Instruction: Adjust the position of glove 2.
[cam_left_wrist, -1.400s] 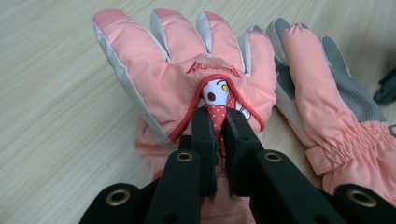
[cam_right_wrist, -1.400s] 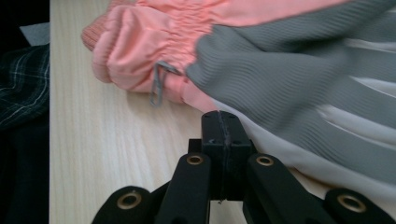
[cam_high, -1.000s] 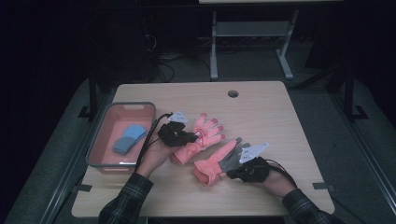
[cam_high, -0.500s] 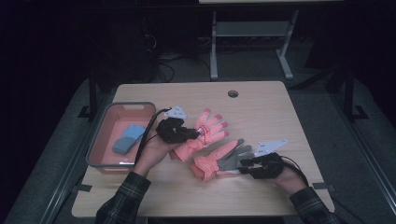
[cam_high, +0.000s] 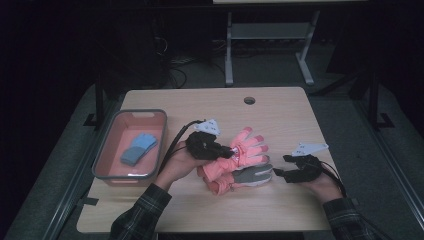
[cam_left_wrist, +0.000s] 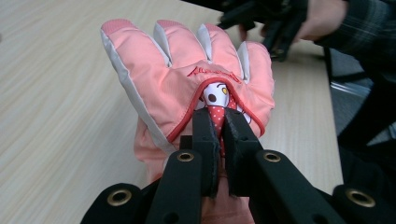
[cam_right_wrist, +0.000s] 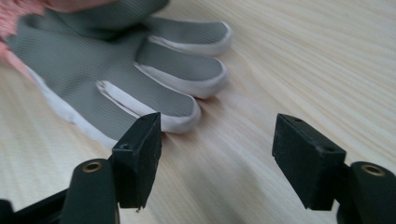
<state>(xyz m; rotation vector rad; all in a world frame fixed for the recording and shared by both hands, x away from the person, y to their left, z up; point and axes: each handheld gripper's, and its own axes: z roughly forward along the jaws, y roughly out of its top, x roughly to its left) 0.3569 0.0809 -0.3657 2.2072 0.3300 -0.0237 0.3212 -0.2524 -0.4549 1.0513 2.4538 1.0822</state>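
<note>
Salmon-pink padded glove (cam_high: 245, 150) pinched at its back patch by left gripper (cam_high: 227, 150), lifted off its grey-palmed twin (cam_high: 247, 176), apparently to separate the pair. Right gripper (cam_high: 280, 174) just beside that twin, jaws just opened wide, nothing between, seemingly after letting go.

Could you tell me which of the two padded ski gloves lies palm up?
The lower glove, nearest the right tongs: its grey palm faces up, whereas the clamped one shows pink.

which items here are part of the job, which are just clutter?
In the job:
- pink glove, pinched by the left gripper
- grey-palmed glove, lying palm up by the open right gripper

Lying about:
- pink bin
- blue gloves in the bin
</note>
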